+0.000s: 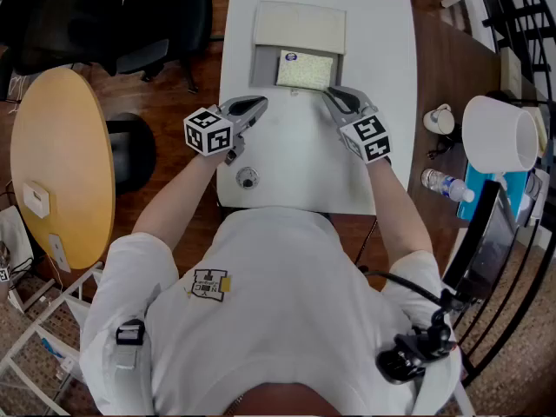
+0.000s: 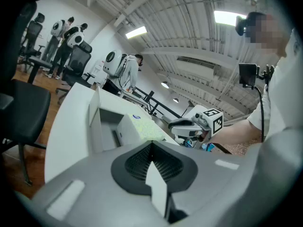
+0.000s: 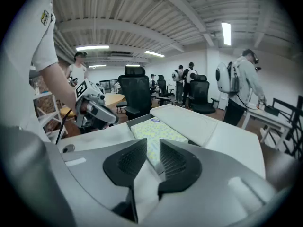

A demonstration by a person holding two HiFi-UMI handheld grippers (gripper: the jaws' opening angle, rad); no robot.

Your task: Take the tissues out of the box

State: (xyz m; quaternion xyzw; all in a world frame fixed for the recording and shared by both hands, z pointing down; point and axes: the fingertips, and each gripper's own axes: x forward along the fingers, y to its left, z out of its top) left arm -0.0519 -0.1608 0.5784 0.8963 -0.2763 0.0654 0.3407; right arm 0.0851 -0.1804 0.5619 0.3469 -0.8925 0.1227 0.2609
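An open grey box (image 1: pixel 261 66) stands at the far end of the white table (image 1: pixel 382 50), its lid (image 1: pixel 300 26) folded back. Inside lies a pack of tissues (image 1: pixel 304 69) with a yellow speckled wrapper, also seen in the left gripper view (image 2: pixel 142 129) and the right gripper view (image 3: pixel 154 131). My left gripper (image 1: pixel 256 104) hovers just left of the box's near edge, jaws shut and empty (image 2: pixel 151 144). My right gripper (image 1: pixel 334 96) is at the box's near right corner, jaws a narrow gap apart with nothing between them (image 3: pixel 152 148).
A cable hole (image 1: pixel 248 178) sits in the table near me. A round wooden table (image 1: pixel 56 163) and black chairs (image 1: pixel 113 16) stand to the left. A mug (image 1: pixel 440 118), a white bucket (image 1: pixel 499 133) and a water bottle (image 1: pixel 447 185) are on the right. People stand in the background.
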